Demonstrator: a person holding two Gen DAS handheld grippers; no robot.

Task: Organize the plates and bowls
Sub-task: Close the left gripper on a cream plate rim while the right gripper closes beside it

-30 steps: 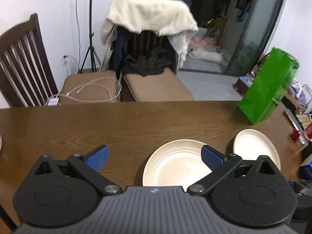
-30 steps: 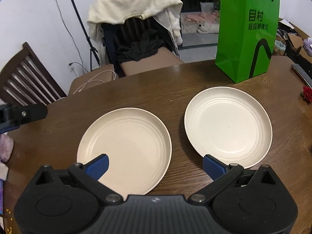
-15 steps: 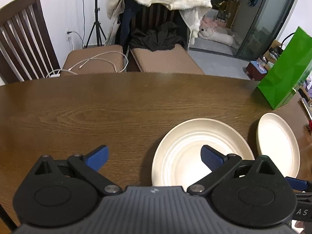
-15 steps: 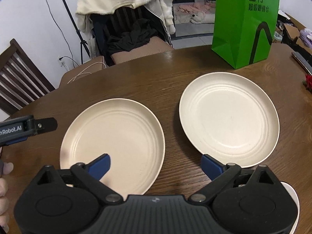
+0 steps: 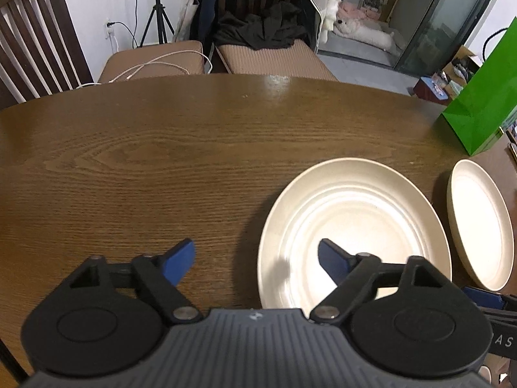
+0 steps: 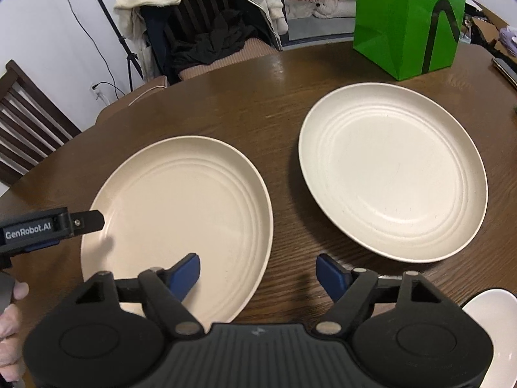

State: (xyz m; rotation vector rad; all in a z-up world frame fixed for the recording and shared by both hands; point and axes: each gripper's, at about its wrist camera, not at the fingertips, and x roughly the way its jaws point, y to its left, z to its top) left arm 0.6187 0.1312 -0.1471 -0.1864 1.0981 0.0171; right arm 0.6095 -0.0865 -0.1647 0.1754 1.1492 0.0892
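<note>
Two cream plates lie side by side on the brown wooden table [image 5: 161, 161]. The left plate [image 5: 352, 223] [image 6: 181, 210] is nearest. The right plate [image 5: 478, 226] [image 6: 391, 168] lies beside it. My left gripper [image 5: 257, 263] is open and empty, straddling the left plate's near left rim, its right finger over the plate. It also shows in the right wrist view [image 6: 51, 226] at that plate's left edge. My right gripper [image 6: 258, 274] is open and empty, low over the gap between the plates' near edges.
A green paper bag [image 6: 410, 19] [image 5: 484, 103] stands behind the right plate. A white dish rim [image 6: 491, 326] shows at the near right. Chairs [image 5: 268, 55] with clothes and a cable stand past the table's far edge.
Both grippers have moved forward and lower toward the plates. The left gripper's right finger now sits over the left plate. The plates have not moved.
</note>
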